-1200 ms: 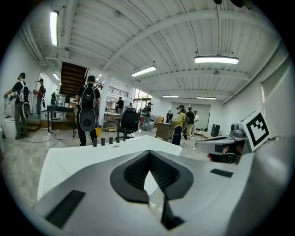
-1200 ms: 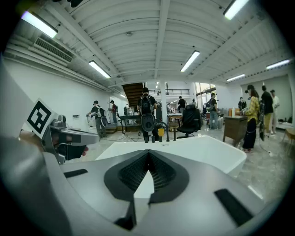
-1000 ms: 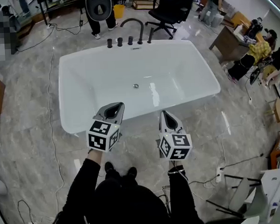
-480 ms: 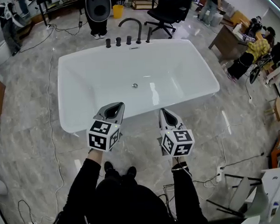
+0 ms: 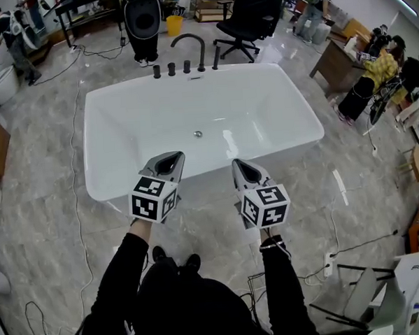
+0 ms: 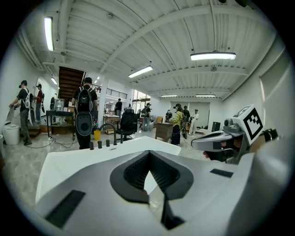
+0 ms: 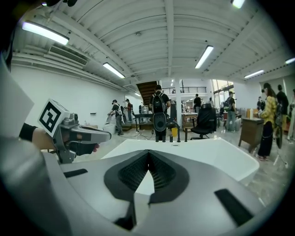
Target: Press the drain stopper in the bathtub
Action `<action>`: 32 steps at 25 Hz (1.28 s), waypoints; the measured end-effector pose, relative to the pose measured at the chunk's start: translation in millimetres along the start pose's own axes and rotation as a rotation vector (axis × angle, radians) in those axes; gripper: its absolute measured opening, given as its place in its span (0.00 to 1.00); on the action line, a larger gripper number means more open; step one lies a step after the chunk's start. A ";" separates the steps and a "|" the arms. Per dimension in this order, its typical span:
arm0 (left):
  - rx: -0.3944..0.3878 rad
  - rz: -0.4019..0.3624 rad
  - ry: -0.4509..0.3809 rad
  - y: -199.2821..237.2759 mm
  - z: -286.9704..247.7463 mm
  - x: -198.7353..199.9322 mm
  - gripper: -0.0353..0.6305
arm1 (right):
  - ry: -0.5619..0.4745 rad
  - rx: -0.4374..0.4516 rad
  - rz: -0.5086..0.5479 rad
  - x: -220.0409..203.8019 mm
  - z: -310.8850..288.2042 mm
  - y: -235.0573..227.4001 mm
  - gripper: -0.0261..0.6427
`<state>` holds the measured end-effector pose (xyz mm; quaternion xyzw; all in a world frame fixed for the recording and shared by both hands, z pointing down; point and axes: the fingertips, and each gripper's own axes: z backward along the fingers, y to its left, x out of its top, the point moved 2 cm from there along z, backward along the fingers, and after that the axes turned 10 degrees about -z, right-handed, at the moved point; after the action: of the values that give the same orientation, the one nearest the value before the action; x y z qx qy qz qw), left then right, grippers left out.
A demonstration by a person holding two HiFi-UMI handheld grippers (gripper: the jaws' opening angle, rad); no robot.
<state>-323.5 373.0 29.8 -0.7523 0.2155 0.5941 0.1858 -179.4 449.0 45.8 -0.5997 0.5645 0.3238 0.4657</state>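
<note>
The white bathtub (image 5: 107,144) stands on the marble floor just ahead of me. Its small round metal drain stopper (image 5: 198,134) lies at the middle of the tub floor. My left gripper (image 5: 171,160) hovers over the tub's near rim, jaws shut and holding nothing. My right gripper (image 5: 237,166) hangs beside it at the same rim, also shut and empty. In the left gripper view the shut left gripper (image 6: 148,155) points across the tub (image 6: 69,161), with the right gripper (image 6: 220,139) alongside. In the right gripper view the right gripper (image 7: 148,156) faces the tub (image 7: 216,154). The stopper is hidden in both gripper views.
A black arched faucet (image 5: 187,41) and several black knobs (image 5: 171,69) stand on the tub's far rim. Behind them are a standing person (image 5: 143,20) and a black office chair (image 5: 247,14). A desk (image 5: 338,62) with seated people is at right. Cables (image 5: 74,156) trail over the floor.
Both grippers have edged forward to the tub's near rim, the right one shifting slightly left. The tub sits a little lower and nearer in the head view. Both stay shut.
</note>
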 end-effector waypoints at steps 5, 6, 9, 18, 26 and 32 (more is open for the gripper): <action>0.007 -0.004 -0.012 -15.9 -11.2 13.7 0.06 | -0.035 0.016 0.003 8.2 15.3 -18.8 0.04; 0.008 -0.007 -0.013 -17.2 -13.7 16.8 0.06 | -0.046 0.014 0.001 10.0 17.4 -22.8 0.04; 0.005 -0.010 -0.017 -15.8 -21.4 27.6 0.06 | -0.064 0.006 -0.014 15.9 18.0 -33.1 0.04; 0.008 -0.036 -0.012 -1.3 -57.6 47.8 0.06 | -0.082 -0.014 -0.032 39.9 5.0 -71.9 0.04; 0.001 -0.028 -0.001 18.5 -111.4 48.9 0.06 | -0.068 -0.005 -0.007 63.1 -37.1 -102.8 0.04; 0.012 -0.013 0.013 44.8 -159.5 38.4 0.06 | -0.047 0.025 -0.018 74.7 -95.0 -125.6 0.04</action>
<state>-210.3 246.1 27.2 -0.7565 0.2151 0.5868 0.1928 -58.1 324.3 35.7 -0.5910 0.5521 0.3264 0.4892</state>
